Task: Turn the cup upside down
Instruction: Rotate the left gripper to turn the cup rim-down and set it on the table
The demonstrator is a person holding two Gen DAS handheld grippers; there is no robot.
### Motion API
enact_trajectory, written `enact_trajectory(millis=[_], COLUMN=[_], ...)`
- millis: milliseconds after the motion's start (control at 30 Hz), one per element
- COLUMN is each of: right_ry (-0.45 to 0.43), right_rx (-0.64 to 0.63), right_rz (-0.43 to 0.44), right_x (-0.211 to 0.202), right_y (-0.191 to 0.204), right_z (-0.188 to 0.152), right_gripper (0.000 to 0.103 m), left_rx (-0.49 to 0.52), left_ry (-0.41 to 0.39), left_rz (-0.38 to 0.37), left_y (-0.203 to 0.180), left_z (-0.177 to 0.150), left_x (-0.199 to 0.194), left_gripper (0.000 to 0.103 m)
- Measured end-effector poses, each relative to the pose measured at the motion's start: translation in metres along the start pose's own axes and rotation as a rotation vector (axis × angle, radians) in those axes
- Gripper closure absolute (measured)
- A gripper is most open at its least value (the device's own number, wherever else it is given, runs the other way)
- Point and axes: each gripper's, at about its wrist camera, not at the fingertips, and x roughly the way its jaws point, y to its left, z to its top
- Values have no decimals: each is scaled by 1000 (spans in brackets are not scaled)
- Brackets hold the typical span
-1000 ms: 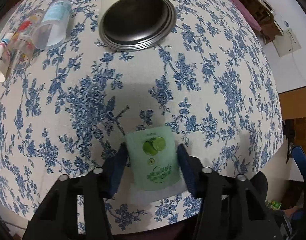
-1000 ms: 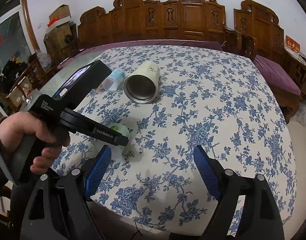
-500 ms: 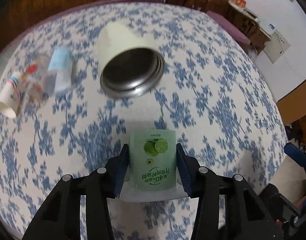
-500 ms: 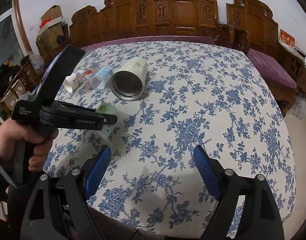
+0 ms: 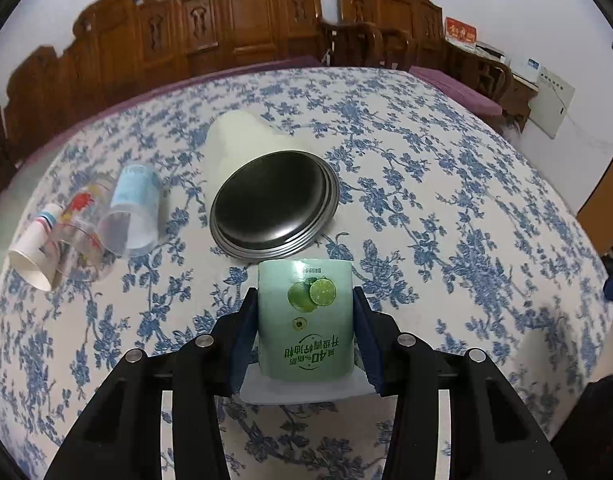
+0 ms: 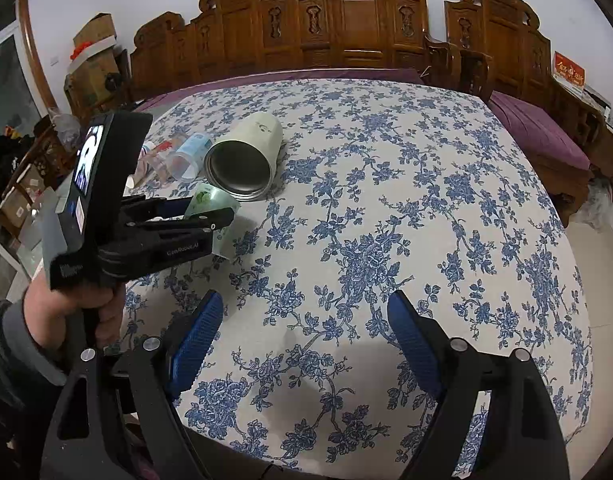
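Note:
My left gripper [image 5: 305, 332] is shut on a green paper cup [image 5: 305, 320] with a lime picture. The print on the cup reads upside down and its white rim points toward the camera. In the right wrist view the cup [image 6: 210, 208] hangs tilted above the table in the left gripper [image 6: 214, 216]. My right gripper [image 6: 302, 336] is open and empty over the table's front part.
A cream steel tumbler [image 5: 266, 204] lies on its side just beyond the cup. A blue-labelled plastic cup [image 5: 132, 208], a clear printed cup [image 5: 76, 232] and a striped paper cup [image 5: 34, 256] lie at the left. The table [image 6: 426, 200] has a blue floral cloth. Wooden chairs [image 6: 346, 28] stand behind.
My left gripper has lifted the green cup off the table and tilted up from looking down to looking level. The right gripper has stayed open and nearly still.

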Motion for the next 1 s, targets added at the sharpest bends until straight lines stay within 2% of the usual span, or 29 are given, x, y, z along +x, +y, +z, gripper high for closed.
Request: enact_trajectory(millis=[233, 533, 800, 867, 900, 933, 1000], right_ry=[-8, -20, -24, -27, -28, -31, -37], right_rx=[-9, -14, -9, -10, -11, -11, -12], right_rz=[2, -4, -1, 0, 0, 1, 3], right_x=[-2, -6, -6, -7, -7, -8, -10], right_y=[2, 3, 3, 4, 4, 4, 5], right_z=[0, 1, 1, 2, 2, 2, 3], right_gripper=[17, 17, 17, 17, 17, 17, 17], left_rx=[38, 47, 35, 29, 24, 20, 11], left_ry=[-70, -74, -47, -43, -44, -47, -52], left_rz=[42, 61, 64, 65, 69, 73, 71], left_y=[-5, -5, -4, -3, -2, -2, 0], left_z=[-20, -48, -56, -57, -57, -57, -56], left_x=[-14, -29, -30, -31, -33, -35, -42], left_gripper=[60, 59, 58, 55, 47, 44, 42])
